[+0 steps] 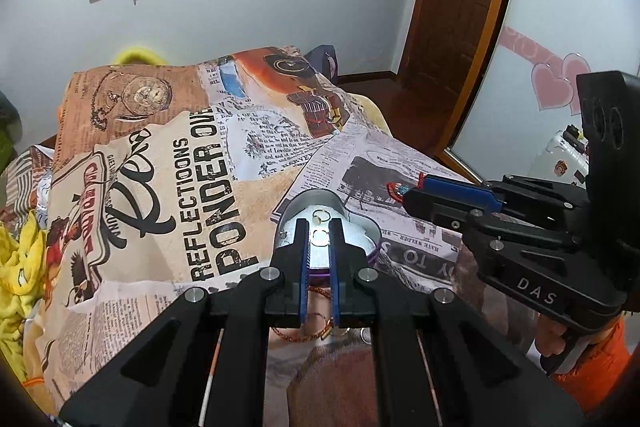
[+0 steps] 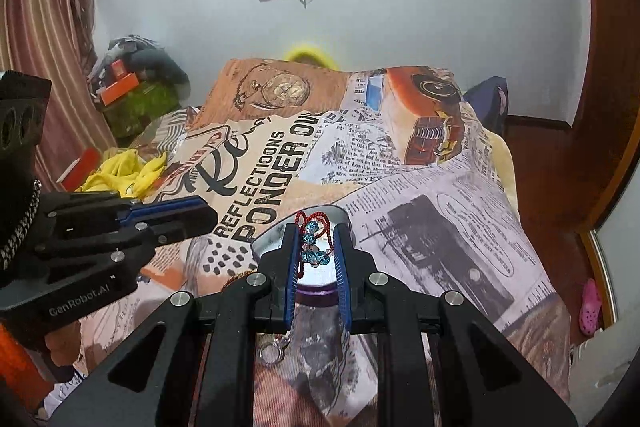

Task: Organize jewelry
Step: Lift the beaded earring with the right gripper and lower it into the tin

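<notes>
A heart-shaped tin box with a white lining and a purple base lies open on the bedspread. A gold ring lies inside it. My left gripper hangs just above the box with its blue pads close together; a second pale ring shows in the slit, and I cannot tell whether it is pinched or lying in the box. My right gripper is shut on a red-cord bracelet with blue crystal beads, above the box. From the left wrist, the right gripper hovers right of the box.
An orange cord necklace and a silver ring piece lie on the printed bedspread near me. My left gripper shows at the left. Yellow cloth lies left; a pink slipper sits on the floor.
</notes>
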A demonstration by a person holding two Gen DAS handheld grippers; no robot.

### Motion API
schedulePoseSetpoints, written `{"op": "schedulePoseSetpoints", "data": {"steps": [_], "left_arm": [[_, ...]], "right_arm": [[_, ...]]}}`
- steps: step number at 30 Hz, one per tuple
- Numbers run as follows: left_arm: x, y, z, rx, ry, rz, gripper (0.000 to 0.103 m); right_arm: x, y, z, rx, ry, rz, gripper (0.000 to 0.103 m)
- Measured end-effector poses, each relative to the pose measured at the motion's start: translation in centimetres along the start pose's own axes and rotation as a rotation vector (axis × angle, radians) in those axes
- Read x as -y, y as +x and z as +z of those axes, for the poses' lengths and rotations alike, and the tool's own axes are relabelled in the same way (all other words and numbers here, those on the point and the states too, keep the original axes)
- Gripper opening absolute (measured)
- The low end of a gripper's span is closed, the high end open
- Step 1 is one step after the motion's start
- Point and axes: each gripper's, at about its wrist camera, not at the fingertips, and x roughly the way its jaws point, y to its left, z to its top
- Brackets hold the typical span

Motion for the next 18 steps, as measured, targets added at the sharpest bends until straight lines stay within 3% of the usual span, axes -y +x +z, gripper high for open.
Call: {"op": "schedulePoseSetpoints", "data": {"steps": [18], "left_arm": [[-1.4,4.5,-0.2,-0.073,-0.029,-0.043,0.007]], "right_arm": [[0.8,4.2,-0.3,-0.081,0.004,0.013,0.015]]}}
